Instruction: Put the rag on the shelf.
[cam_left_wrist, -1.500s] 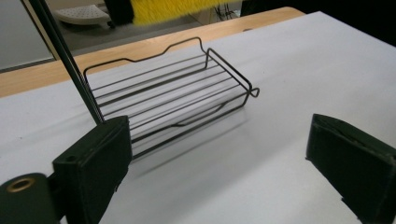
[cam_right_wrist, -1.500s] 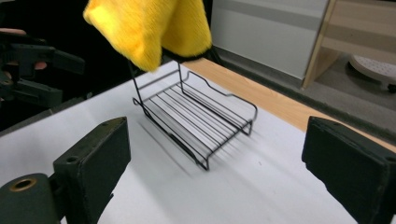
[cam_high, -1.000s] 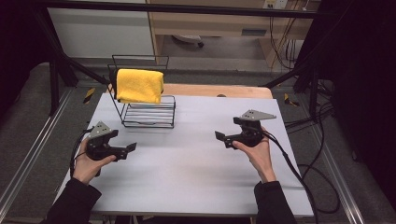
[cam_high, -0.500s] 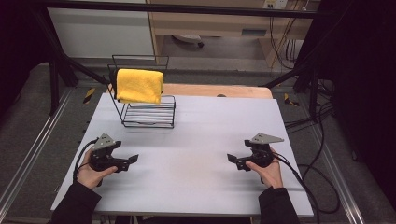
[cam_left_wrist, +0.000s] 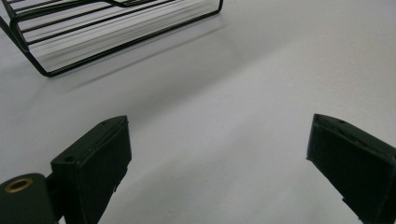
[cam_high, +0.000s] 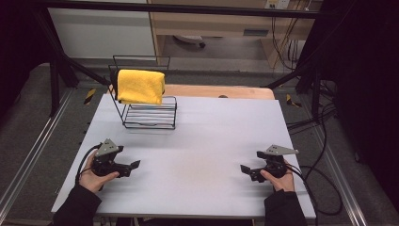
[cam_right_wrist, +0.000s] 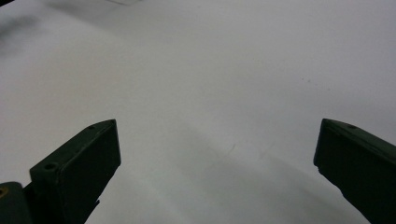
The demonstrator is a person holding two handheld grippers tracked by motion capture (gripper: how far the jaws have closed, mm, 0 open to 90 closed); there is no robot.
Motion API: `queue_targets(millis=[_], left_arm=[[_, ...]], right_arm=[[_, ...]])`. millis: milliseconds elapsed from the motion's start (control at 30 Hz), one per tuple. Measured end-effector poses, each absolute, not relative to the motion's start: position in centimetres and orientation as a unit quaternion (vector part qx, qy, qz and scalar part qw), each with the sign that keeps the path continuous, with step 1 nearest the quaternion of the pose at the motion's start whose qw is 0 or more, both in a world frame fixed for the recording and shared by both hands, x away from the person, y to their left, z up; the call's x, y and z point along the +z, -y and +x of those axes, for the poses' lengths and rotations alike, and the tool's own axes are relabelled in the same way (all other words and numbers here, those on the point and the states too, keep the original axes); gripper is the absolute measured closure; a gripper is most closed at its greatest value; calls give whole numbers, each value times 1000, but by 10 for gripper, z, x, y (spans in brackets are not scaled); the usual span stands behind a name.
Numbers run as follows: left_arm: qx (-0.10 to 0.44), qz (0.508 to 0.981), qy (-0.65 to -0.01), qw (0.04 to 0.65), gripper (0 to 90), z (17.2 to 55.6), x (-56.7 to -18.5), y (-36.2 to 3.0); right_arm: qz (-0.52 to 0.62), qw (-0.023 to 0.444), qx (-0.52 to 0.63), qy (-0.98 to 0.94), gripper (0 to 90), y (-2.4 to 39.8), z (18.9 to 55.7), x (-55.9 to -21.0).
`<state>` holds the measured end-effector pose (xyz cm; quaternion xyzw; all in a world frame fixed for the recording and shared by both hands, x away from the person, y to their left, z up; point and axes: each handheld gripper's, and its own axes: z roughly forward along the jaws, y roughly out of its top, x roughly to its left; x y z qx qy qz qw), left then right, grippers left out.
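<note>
We hold the left gripper (cam_high: 134,165) low over the white table (cam_high: 211,141) near its front left edge, jaws spread wide and holding nothing. The wire rack (cam_high: 148,113) stands at about one o'clock from it, well apart, with the yellow cloth (cam_high: 140,86) draped over its top rail; in the left gripper view the rack's base (cam_left_wrist: 116,28) lies at eleven o'clock beyond the jaws. Our right gripper (cam_high: 245,169) sits near the front right edge, released too, with the rack far off at about ten o'clock.

Lab, black frame rig (cam_high: 56,70), trailing cables (cam_high: 324,117) (white table (cam_high: 211,141))
</note>
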<state>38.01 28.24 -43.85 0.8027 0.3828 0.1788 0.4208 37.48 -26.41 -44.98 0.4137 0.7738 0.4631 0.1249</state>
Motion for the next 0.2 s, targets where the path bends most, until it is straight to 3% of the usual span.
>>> queue_targets(millis=[200], left_arm=[[174, 805, -383, 418, 65, 380, -442, -282]], right_arm=[[413, 120, 463, -775, 12, 263, 375, -451]])
